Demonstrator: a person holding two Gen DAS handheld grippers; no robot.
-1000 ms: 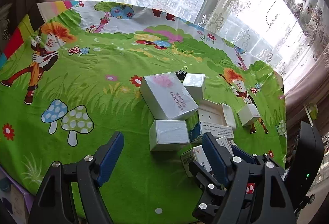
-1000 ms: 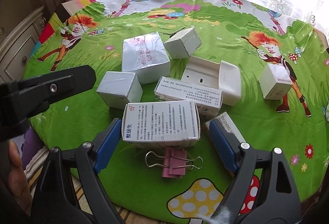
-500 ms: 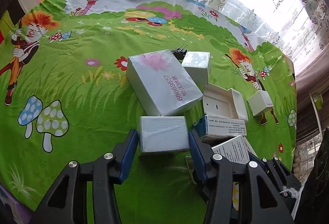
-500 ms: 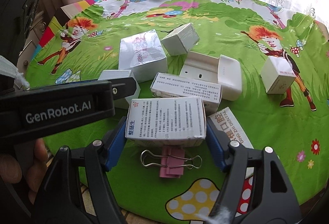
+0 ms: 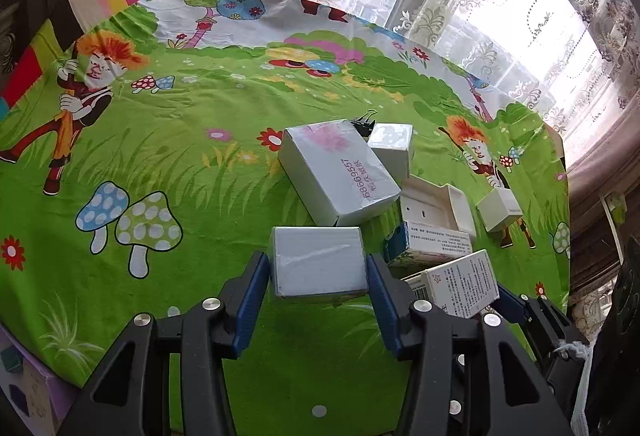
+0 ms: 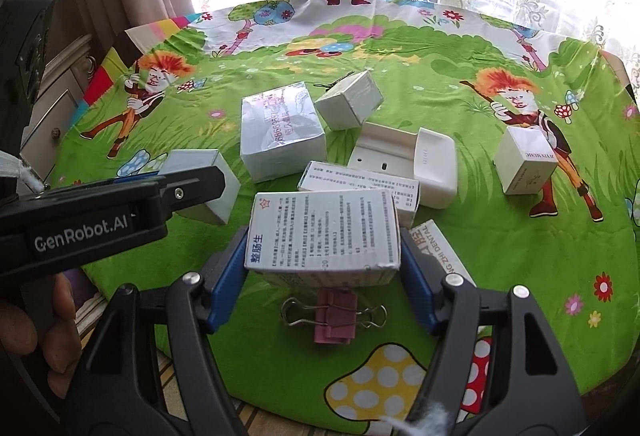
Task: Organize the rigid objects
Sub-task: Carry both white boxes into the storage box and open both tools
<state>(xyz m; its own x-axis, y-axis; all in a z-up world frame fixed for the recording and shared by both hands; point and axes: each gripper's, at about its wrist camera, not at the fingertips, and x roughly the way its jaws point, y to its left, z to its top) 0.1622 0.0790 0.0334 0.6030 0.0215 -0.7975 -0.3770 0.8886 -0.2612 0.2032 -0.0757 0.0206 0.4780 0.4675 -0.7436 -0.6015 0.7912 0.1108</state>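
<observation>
My left gripper is shut on a plain white box and holds it slightly above the green cartoon tablecloth. My right gripper is shut on a white medicine box with Chinese print, lifted over a pink binder clip. The left gripper's arm and its white box show at the left of the right wrist view. A large white box with pink print lies in the middle.
Around the large box lie a small white cube, an open white tray box, a flat printed box, a dental box and a lone cube at right. A black binder clip lies behind. Curtains and window are beyond.
Both grippers closed on their boxes: the left moved forward around the plain white box and shut, the right shut on the medicine box. Both boxes are now lifted slightly.
</observation>
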